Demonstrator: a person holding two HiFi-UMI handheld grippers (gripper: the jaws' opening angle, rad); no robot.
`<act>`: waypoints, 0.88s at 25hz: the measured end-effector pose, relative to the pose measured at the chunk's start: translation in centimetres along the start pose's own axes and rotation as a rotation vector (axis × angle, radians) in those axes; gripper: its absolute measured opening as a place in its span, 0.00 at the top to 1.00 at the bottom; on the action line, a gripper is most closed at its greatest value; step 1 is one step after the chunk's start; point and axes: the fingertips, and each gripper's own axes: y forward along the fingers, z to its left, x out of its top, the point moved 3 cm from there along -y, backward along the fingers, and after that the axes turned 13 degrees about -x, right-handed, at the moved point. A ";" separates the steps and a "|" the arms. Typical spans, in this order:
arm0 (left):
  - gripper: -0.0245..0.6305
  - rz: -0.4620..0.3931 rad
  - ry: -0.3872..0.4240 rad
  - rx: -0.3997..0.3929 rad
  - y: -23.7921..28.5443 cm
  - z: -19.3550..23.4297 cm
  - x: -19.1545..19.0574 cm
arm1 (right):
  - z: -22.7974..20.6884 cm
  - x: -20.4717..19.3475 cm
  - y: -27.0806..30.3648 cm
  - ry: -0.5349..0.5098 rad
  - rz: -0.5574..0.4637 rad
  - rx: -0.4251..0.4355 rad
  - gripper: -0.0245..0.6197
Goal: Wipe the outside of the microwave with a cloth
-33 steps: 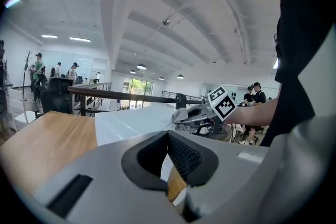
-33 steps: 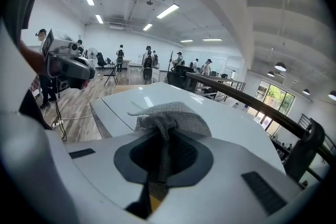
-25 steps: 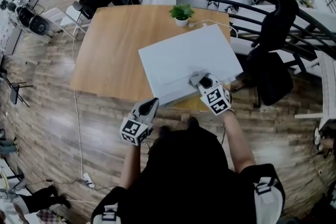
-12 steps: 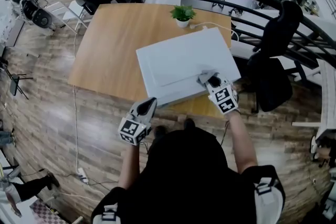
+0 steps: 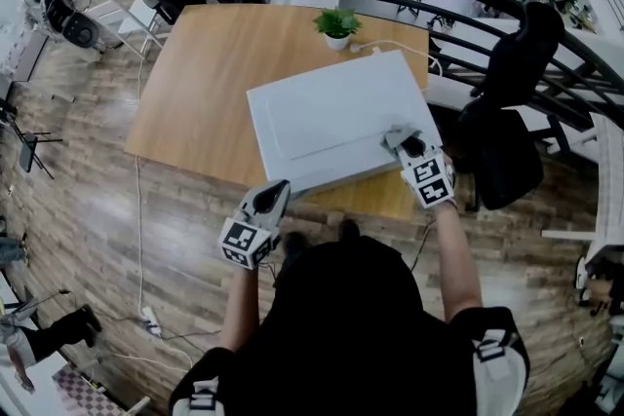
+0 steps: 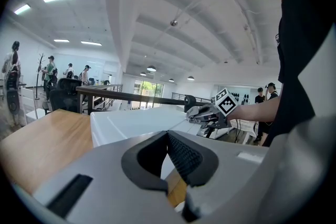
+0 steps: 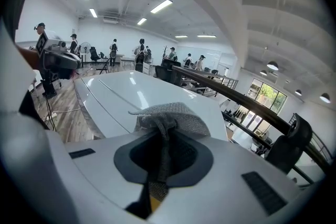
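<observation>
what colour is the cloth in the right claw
Grey, finely textured cloth; it shows best in the right gripper view.

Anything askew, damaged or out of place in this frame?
Only the microwave: it sits turned at an angle to the table's edges, close to the near edge. Otherwise nothing stands out. The right gripper presses the cloth on the microwave's top, and the left gripper is empty.

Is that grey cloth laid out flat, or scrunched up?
Scrunched at one end: the right tongs pinch a gathered fold of the cloth, while the rest fans out on the microwave top.
</observation>
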 end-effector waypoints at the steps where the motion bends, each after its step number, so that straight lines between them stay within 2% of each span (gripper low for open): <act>1: 0.96 0.000 -0.001 0.001 0.1 -0.2 0.0 | -0.4 -0.2 0.0 0.000 0.001 -0.003 0.93; 22: 0.96 0.004 -0.003 0.051 0.8 -1.6 0.0 | -6.3 -2.2 0.8 0.017 0.006 -0.036 0.93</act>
